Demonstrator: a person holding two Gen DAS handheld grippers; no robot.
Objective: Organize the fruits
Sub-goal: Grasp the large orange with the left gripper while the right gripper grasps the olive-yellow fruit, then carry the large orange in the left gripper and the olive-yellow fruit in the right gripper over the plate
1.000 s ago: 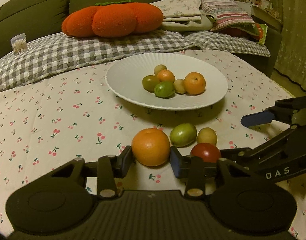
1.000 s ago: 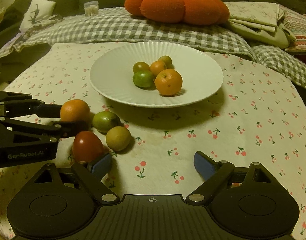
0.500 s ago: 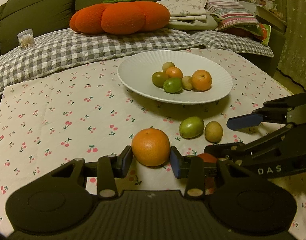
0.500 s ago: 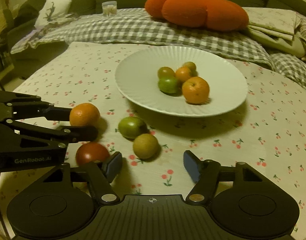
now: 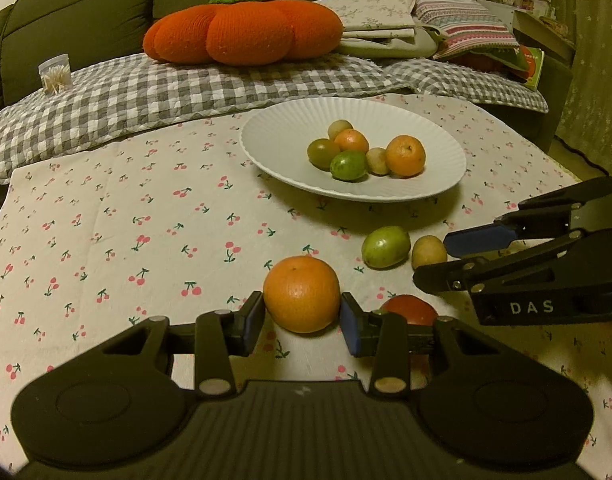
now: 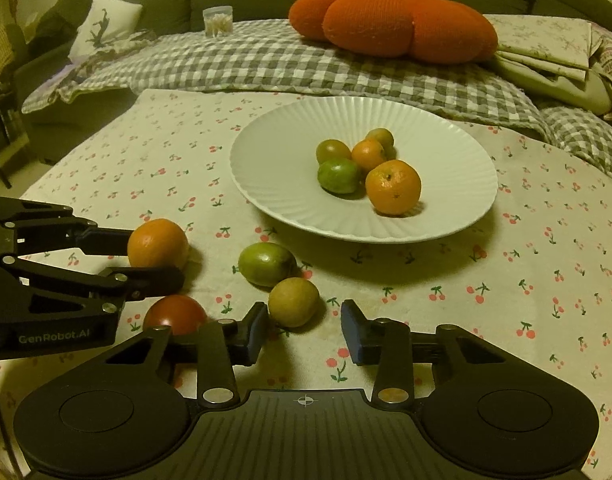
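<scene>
My left gripper (image 5: pixel 302 326) is shut on an orange (image 5: pixel 301 294), also seen in the right wrist view (image 6: pixel 158 244), held just above the cloth. A green fruit (image 6: pixel 267 263), a yellow-brown fruit (image 6: pixel 293 301) and a red tomato (image 6: pixel 174 314) lie on the cloth near it. My right gripper (image 6: pixel 302 330) is open and empty, just in front of the yellow-brown fruit. The white plate (image 6: pixel 274 168) behind holds several small fruits, among them an orange (image 6: pixel 393 187) and a green one (image 6: pixel 338 175).
The table carries a cherry-print cloth (image 5: pixel 106 240). A checked blanket (image 5: pixel 146 92) and an orange pumpkin cushion (image 5: pixel 242 32) lie on the sofa behind. A small clear jar (image 6: pixel 217 21) stands on the blanket. The table edge drops off at the right (image 5: pixel 562 160).
My left gripper has carried the orange left, away from the other loose fruits. My right gripper has narrowed and moved toward the yellow-brown fruit.
</scene>
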